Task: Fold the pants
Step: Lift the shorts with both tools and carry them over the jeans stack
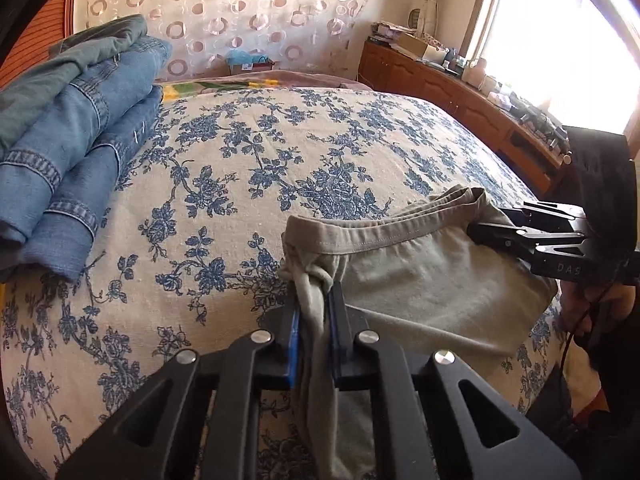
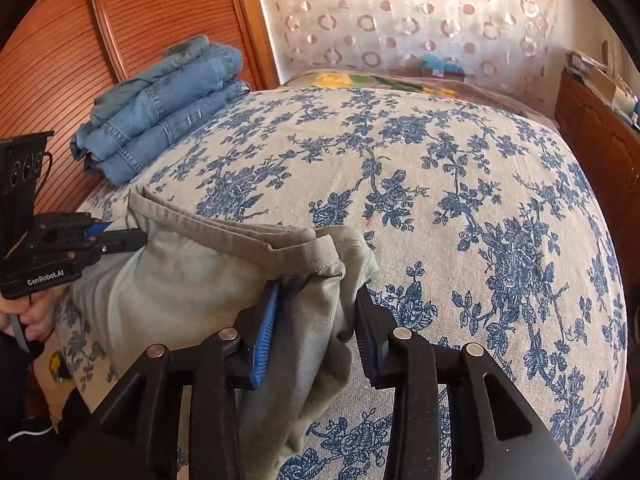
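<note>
Beige-grey pants [image 1: 420,276] lie on the near part of the floral bedspread [image 1: 260,152], with the waistband edge facing the far side. In the left wrist view my left gripper [image 1: 314,292] is shut on a bunched corner of the pants, and fabric hangs down between its fingers. In the right wrist view the same pants [image 2: 180,280] show their other waistband corner between the parted jaws of my right gripper [image 2: 318,292]. The blue pad [image 2: 266,332] stands clear of the cloth. The left gripper [image 2: 136,236] shows at the left edge, and the right gripper [image 1: 476,232] reaches in from the right.
A stack of folded blue jeans [image 1: 72,140] [image 2: 160,120] sits at the far left of the bed beside a slatted wooden door [image 2: 80,40]. A wooden cabinet [image 1: 460,92] with clutter on it runs under the window on the right. A person's hand [image 2: 36,320] holds the left gripper.
</note>
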`<state>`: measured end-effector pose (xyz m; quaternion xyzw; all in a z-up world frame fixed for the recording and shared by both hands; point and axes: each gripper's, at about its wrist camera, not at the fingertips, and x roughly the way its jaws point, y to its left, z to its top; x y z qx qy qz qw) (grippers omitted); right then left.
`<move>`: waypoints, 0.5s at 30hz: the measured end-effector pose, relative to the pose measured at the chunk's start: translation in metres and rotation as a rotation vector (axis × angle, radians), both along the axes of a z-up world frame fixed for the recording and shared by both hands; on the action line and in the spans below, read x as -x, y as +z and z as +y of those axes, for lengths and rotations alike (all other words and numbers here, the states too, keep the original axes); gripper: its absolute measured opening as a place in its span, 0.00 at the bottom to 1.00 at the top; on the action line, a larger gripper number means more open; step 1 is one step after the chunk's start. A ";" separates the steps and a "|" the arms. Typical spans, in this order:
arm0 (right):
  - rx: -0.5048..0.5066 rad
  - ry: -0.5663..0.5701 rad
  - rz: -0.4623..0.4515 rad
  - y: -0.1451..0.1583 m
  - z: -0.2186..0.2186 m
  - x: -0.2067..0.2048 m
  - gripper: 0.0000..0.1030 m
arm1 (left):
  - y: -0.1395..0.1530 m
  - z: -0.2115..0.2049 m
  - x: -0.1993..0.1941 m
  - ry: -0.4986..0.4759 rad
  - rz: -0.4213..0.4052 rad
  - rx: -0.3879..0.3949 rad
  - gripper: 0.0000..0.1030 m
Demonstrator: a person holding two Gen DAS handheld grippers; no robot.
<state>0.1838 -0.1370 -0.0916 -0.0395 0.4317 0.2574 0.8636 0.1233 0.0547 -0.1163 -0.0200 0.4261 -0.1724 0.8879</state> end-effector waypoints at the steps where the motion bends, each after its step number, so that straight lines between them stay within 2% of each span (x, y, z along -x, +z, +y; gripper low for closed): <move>1: 0.002 0.001 -0.001 0.000 0.000 0.000 0.25 | 0.002 0.000 0.003 -0.002 -0.008 0.006 0.06; 3: -0.029 0.019 0.014 0.000 0.000 0.001 0.15 | 0.009 0.000 0.009 -0.008 -0.027 0.014 0.06; 4: -0.036 0.018 0.015 0.000 0.000 0.002 0.13 | 0.013 0.000 0.013 -0.012 -0.039 0.021 0.06; 7: -0.064 0.007 -0.023 0.009 -0.003 0.006 0.13 | 0.028 -0.001 0.023 -0.020 -0.070 0.028 0.06; 15: -0.127 0.019 -0.186 0.068 -0.001 0.018 0.12 | 0.077 0.008 0.037 0.001 -0.194 0.052 0.06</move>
